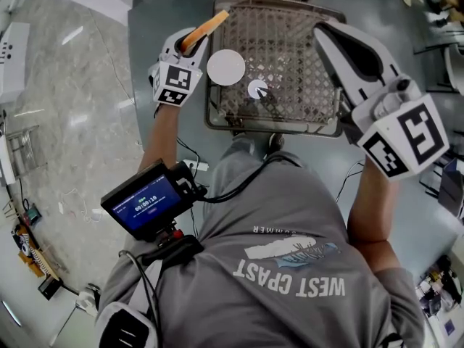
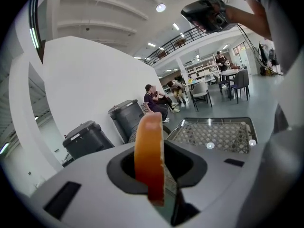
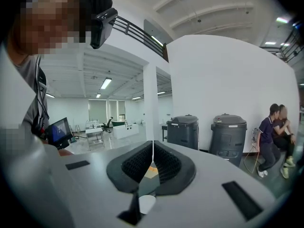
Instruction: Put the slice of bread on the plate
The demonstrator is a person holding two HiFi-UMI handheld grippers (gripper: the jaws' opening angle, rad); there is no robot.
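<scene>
One slice of bread [image 2: 149,160] stands on edge, clamped between the jaws of the left claw [image 1: 194,40], with its orange crust sticking out past the tips. It hangs at the far left corner of a wire-mesh tray [image 1: 290,56], just beside the white plate [image 1: 225,67] on the mesh. The right claw [image 1: 330,38], jaws together and empty, hovers over the tray's right side.

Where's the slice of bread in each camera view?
Head view: upper left, slice of bread in the left gripper, at the mesh tray's corner.
Left gripper view: centre, upright between the jaws.
Right gripper view: perhaps the orange speck past the jaws; unsure.
Shared: the mesh tray.
</scene>
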